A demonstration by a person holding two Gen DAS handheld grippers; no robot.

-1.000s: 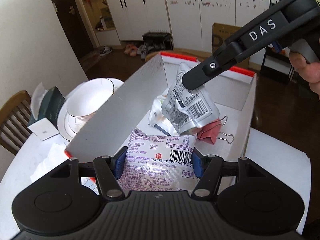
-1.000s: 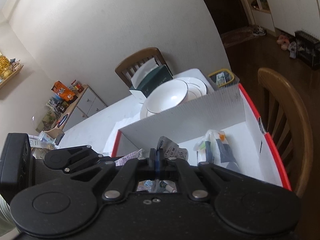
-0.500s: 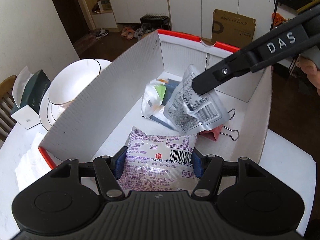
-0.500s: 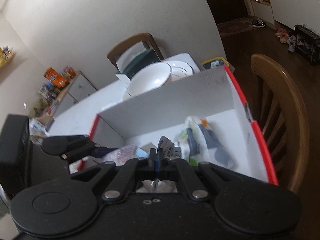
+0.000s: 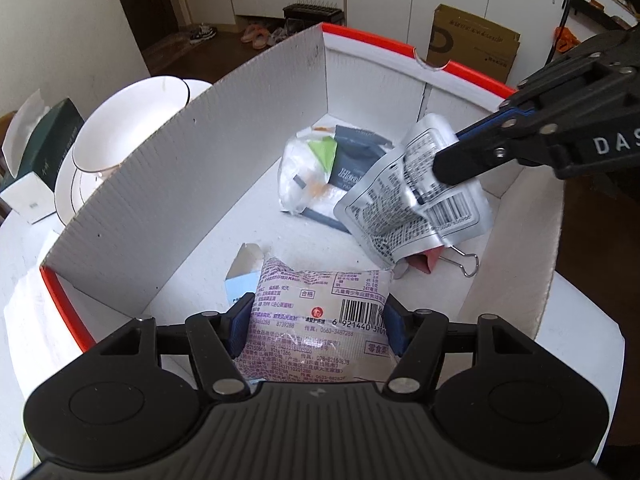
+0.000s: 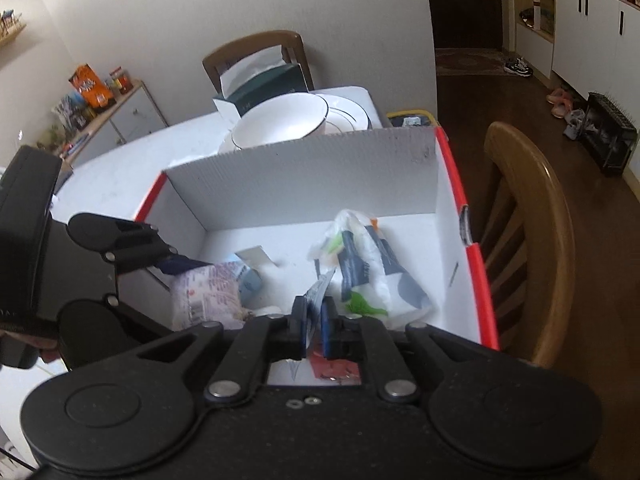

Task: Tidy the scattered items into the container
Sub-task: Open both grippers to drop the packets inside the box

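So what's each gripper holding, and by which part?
Left gripper clamps the purple snack packet across its sides; right gripper pinches the silver pouch near its top edge.

The white letters "DAS" stand on the black right gripper (image 5: 452, 160) at the far right, and the near purple snack pack (image 5: 320, 320) shows a barcode starting "6 921440".

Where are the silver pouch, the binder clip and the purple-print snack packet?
silver pouch (image 5: 416, 204), left wrist view, printed face.
binder clip (image 5: 466, 261), left wrist view, wire handle.
purple-print snack packet (image 5: 320, 320), left wrist view, middle of its label.
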